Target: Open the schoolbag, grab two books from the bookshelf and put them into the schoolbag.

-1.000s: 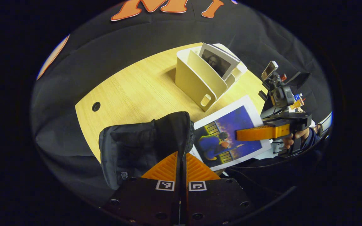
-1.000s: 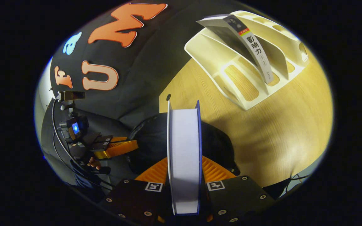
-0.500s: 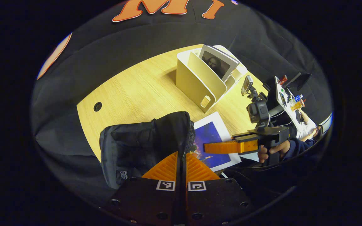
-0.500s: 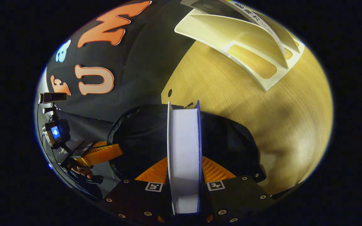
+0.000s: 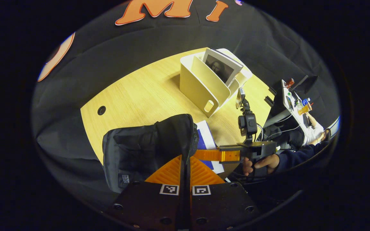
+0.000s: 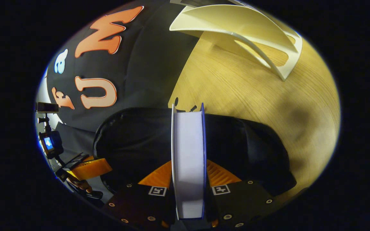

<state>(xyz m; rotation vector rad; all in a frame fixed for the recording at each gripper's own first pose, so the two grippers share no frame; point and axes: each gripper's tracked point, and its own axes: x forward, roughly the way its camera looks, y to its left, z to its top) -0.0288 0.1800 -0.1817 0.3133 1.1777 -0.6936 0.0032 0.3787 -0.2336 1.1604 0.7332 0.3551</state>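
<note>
The left gripper (image 5: 185, 160) is clamped on the bag's (image 5: 140, 150) rim at 6 o'clock in the left gripper view. The right gripper (image 6: 189, 175) pinches a book (image 6: 188, 160) edge-on over the bag — partly inside it in the left gripper view. The shelf (image 5: 201, 85), at 12 o'clock on the table (image 5: 133, 96), holds another book (image 5: 221, 65).
</note>
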